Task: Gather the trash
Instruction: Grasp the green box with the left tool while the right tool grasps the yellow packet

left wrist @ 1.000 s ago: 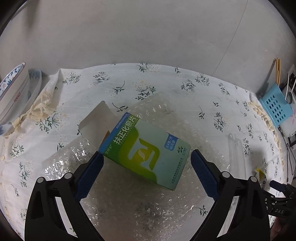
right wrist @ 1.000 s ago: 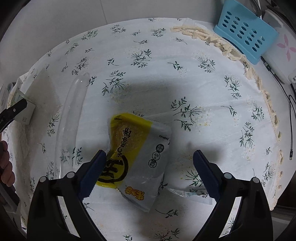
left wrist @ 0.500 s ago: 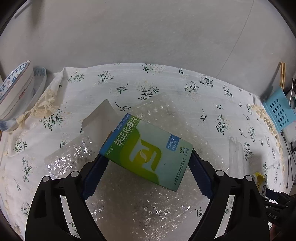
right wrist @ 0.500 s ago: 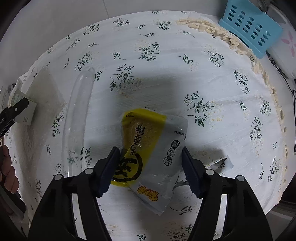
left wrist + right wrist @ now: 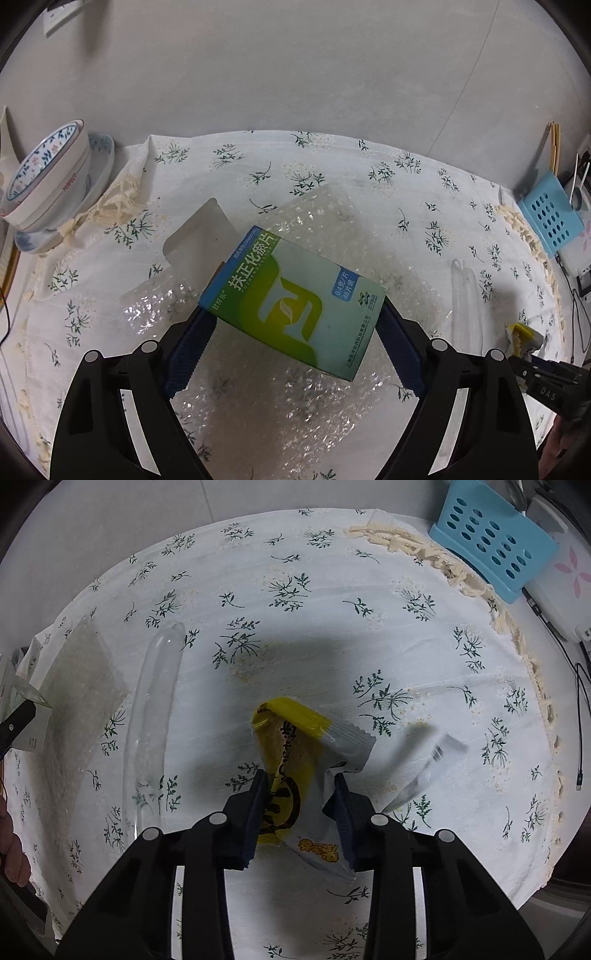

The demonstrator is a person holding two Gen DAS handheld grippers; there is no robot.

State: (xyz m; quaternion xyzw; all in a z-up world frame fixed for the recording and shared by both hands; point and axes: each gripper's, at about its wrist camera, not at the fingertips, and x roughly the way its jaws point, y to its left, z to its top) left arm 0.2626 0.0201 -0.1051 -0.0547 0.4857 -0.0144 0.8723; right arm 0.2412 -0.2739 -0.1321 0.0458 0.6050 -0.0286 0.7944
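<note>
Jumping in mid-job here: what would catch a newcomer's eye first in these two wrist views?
The green and blue medicine box, clamped between the left gripper fingers above a sheet of bubble wrap, fills the left view. In the right view, the right gripper pinches a crumpled yellow snack wrapper over the floral tablecloth. A blue perforated basket sits at the table's far right edge.

Both claws clamped — left claw [image 5: 295, 325], right claw [image 5: 299, 794].

both grippers have closed: the left gripper [image 5: 295, 326] now clamps the green box [image 5: 295, 302], the right gripper [image 5: 300, 795] squeezes the yellow packet [image 5: 295, 771], apparently lifted.
</note>
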